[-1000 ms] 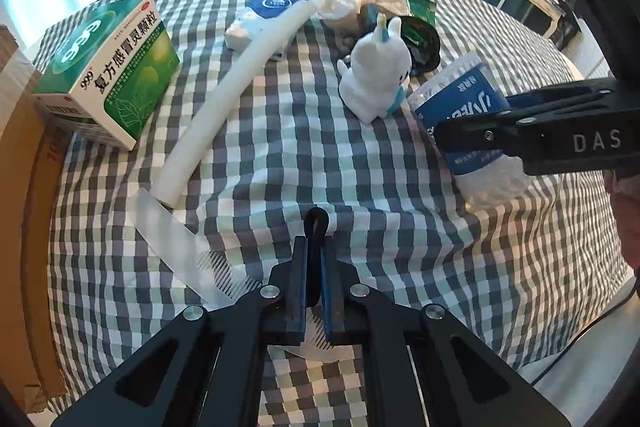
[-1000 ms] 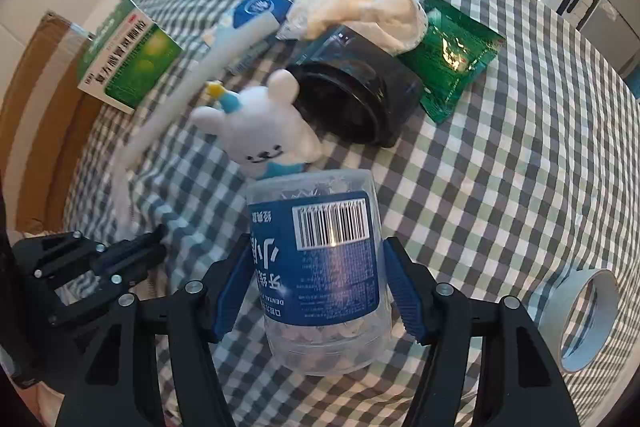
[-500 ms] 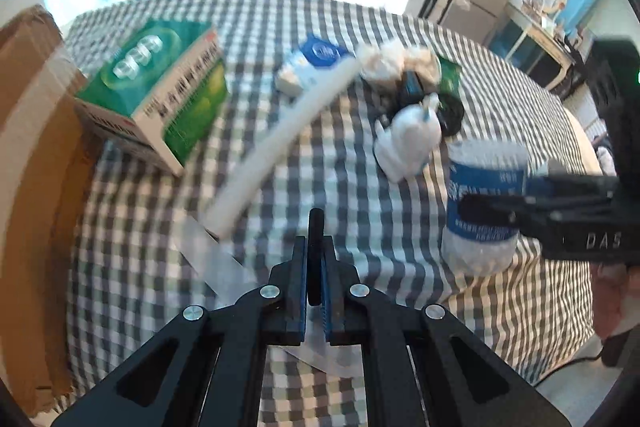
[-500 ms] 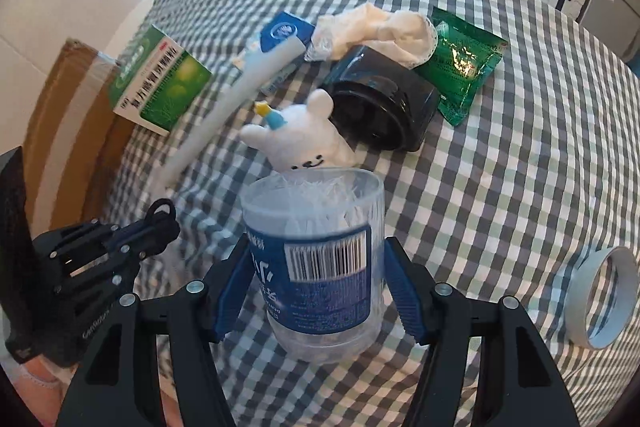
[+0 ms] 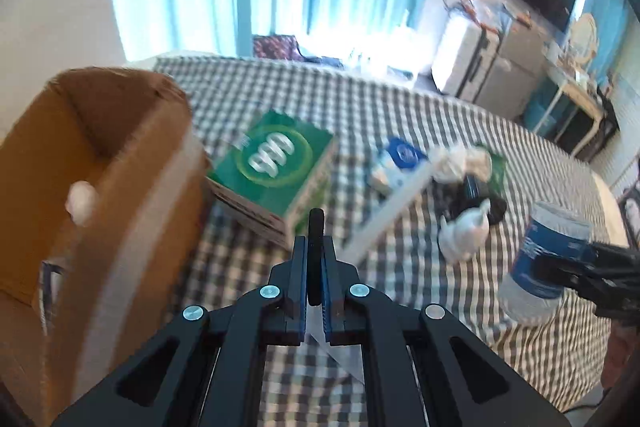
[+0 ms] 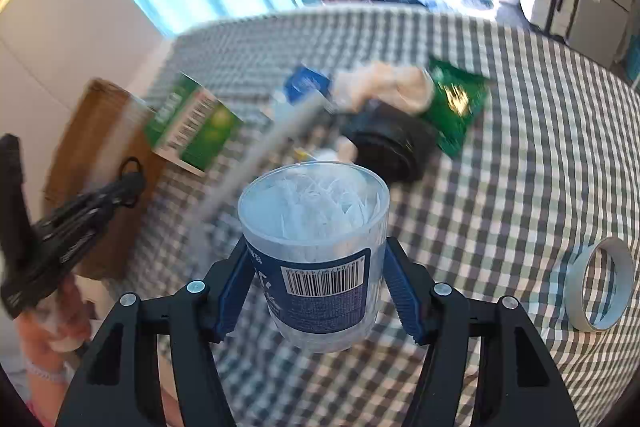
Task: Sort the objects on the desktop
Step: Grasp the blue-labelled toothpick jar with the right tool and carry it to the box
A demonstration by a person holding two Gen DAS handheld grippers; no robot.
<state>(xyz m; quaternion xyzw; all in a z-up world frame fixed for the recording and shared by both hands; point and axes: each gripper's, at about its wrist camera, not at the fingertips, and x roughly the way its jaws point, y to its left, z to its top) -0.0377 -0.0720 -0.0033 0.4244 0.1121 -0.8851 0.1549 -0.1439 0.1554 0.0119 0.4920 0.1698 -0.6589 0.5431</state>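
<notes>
My left gripper [image 5: 316, 243] is shut on a small black loop [image 5: 316, 223], whose top sticks out past the fingertips. It hangs above the checked tablecloth [image 5: 400, 287], close to the open cardboard box [image 5: 80, 155] at the left. My right gripper [image 6: 314, 251] is shut on a clear jar with a blue label [image 6: 316, 211], full of white picks, and holds it upright above the cloth. The jar [image 5: 548, 251] also appears at the right edge of the left wrist view. In the right wrist view the left gripper [image 6: 128, 183] shows at the far left.
A green medicine box [image 5: 276, 163] lies next to the cardboard box. Behind it lie a long white tube [image 5: 392, 203], a white plush toy [image 5: 466, 231], a black tub [image 6: 388, 143], a green packet [image 6: 456, 103] and a pale cloth [image 6: 384, 83]. A tape ring [image 6: 600, 283] sits at the right.
Both grippers have risen. The left one moved left toward the cardboard box with the black loop. The jar came up off the cloth and now stands more upright in the right gripper.
</notes>
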